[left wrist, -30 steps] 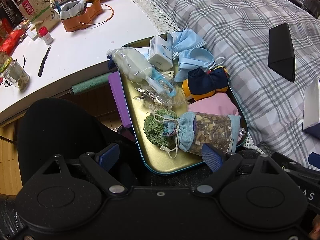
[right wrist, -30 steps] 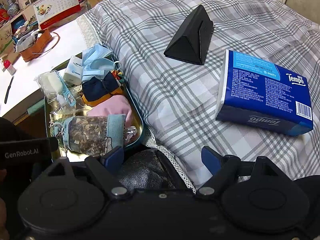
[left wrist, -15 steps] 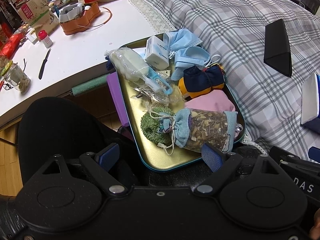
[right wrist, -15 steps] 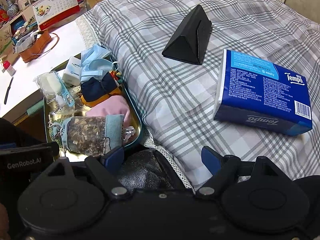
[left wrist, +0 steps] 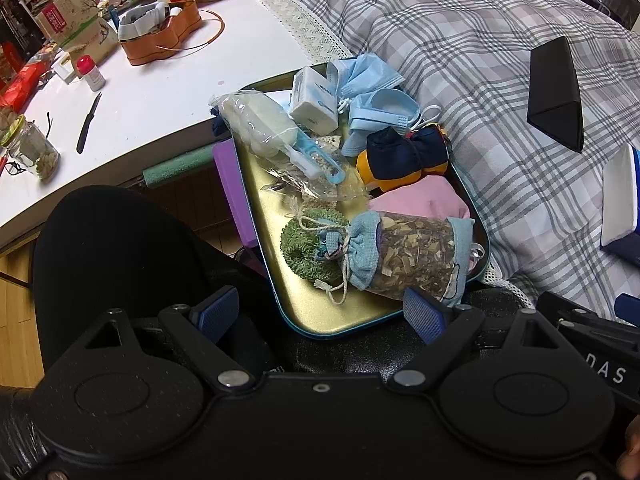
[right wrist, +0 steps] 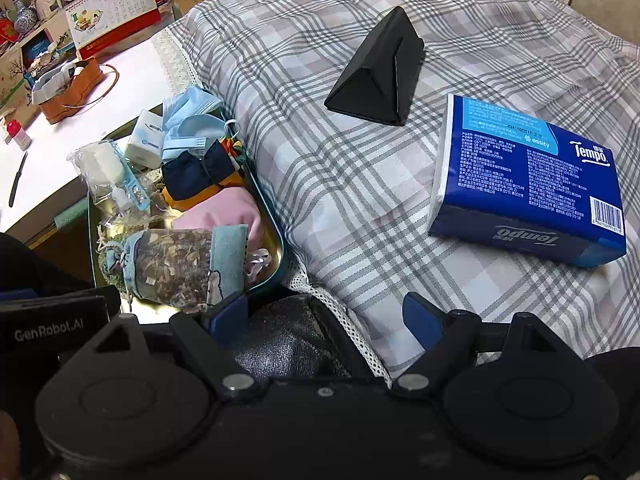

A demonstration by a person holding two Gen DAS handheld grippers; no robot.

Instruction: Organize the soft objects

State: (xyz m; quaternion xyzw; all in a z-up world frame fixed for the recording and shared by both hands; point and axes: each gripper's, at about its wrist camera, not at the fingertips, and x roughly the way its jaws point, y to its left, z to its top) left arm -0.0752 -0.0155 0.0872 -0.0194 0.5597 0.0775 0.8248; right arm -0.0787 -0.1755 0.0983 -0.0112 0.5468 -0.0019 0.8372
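Over the last second the gold metal tray [left wrist: 320, 312] of soft items slid right in view; left gripper [left wrist: 320, 314] and right gripper [right wrist: 326, 316] both gape wide, holding nothing. Stage of sorting undeterminable.

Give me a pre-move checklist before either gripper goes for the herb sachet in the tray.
1. Left gripper open and empty: ok.
2. Right gripper open and empty: ok.
3. Herb sachet reachable on top, nearest the grippers: ok.
4. Sachet free of neighbours: not ok; it lies against the green scrubber and the pink cloth, and its drawstring trails over the scrubber.
5. Tray firmly supported: cannot tell; what lies under it is hidden.
6. Room on the plaid blanket to set things down: ok, between the tray and the tissue pack.
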